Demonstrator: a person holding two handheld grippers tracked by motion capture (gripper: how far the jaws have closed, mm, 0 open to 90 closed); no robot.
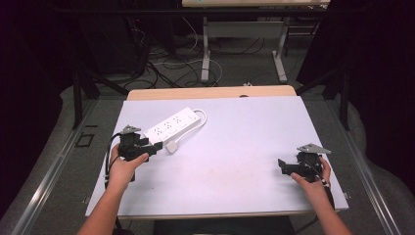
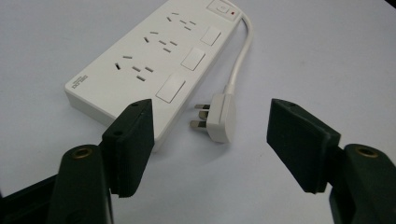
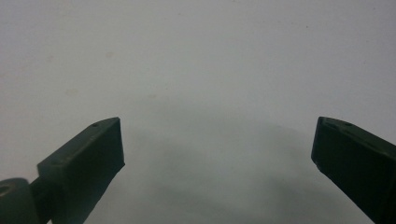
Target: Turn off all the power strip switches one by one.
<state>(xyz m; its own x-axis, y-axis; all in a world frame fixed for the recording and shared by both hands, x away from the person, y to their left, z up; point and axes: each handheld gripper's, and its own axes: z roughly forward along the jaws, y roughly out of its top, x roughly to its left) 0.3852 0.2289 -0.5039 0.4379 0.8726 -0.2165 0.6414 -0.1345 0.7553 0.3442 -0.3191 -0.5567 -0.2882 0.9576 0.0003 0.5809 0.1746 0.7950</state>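
Black grippers (image 1: 155,148) with grey three-cornered plates, brass-ringed screw holes, bare forearms.

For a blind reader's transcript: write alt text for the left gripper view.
A white power strip lies on a pale table, its plug resting beside it on its cord. The open left hand-held gripper frames the plug, touching nothing.

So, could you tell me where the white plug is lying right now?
The plug lies on the table beside the power strip, just ahead of the open left gripper.
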